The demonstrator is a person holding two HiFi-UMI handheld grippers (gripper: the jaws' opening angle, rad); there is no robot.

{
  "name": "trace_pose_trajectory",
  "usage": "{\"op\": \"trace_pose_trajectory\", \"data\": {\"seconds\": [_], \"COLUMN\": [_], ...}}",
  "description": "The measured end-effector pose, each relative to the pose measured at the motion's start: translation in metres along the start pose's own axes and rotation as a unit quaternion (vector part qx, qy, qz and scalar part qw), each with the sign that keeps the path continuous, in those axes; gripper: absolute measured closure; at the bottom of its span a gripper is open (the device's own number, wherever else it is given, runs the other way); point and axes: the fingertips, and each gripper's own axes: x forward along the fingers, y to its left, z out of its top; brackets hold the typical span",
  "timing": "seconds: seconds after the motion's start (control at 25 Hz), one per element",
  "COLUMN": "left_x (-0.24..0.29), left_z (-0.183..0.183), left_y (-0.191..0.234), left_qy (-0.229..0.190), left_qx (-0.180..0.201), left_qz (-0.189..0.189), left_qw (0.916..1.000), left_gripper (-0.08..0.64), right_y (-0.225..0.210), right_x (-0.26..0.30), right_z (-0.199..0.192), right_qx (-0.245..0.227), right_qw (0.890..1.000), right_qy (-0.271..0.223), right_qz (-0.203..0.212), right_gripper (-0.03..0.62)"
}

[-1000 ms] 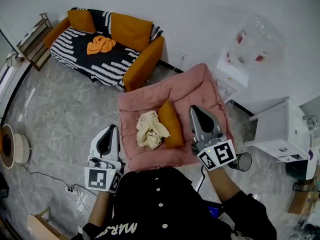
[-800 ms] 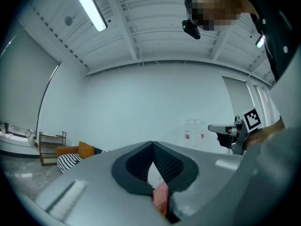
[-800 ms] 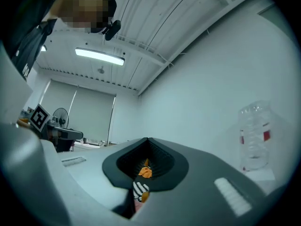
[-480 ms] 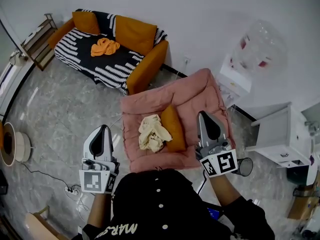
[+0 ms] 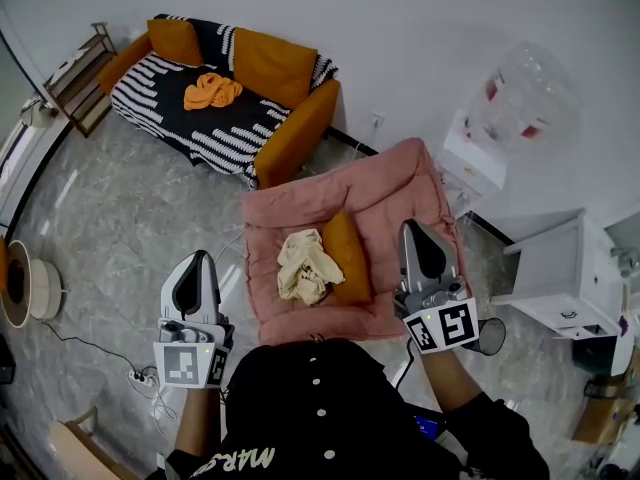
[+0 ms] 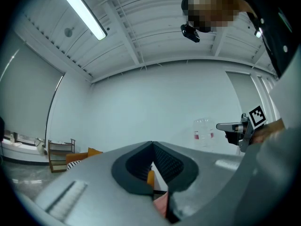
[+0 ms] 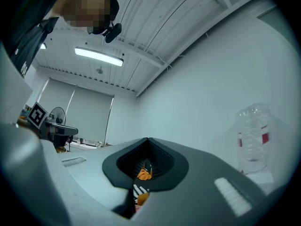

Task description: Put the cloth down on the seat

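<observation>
A crumpled cream cloth (image 5: 305,265) lies on the pink padded seat (image 5: 380,183), touching an orange cushion (image 5: 346,255) on its right. My left gripper (image 5: 199,260) hangs over the floor to the left of the seat, jaws pressed together and empty. My right gripper (image 5: 417,228) hovers over the seat's right side, also shut with nothing in it. In the left gripper view the jaws (image 6: 151,147) meet at the tip and point at the far wall. The right gripper view shows shut jaws (image 7: 147,142), with orange fabric seen through the gap below them.
A striped black-and-white sofa (image 5: 190,123) with orange cushions holds an orange cloth (image 5: 211,90) at the back left. A water bottle on a dispenser (image 5: 520,93) and a white cabinet (image 5: 560,258) stand to the right. A dark mesh cup (image 5: 490,335) and a power strip (image 5: 145,378) sit on the floor.
Both grippers have drawn apart a little, the left one leftwards and the right one rightwards. The cream cloth stays on the seat untouched.
</observation>
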Motion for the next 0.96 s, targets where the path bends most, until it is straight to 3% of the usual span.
{"op": "trace_pose_trajectory", "data": {"seconds": [0.96], "left_x": [0.002], "left_z": [0.0], "left_y": [-0.007], "left_qy": [0.002], "left_qx": [-0.002], "left_qz": [-0.003], "left_qw": [1.0], "left_gripper": [0.56], "right_y": [0.0], "right_x": [0.009], "right_z": [-0.007], "right_qx": [-0.001], "right_qw": [1.0], "right_qy": [0.013], "right_qz": [0.009], "right_gripper": [0.566]}}
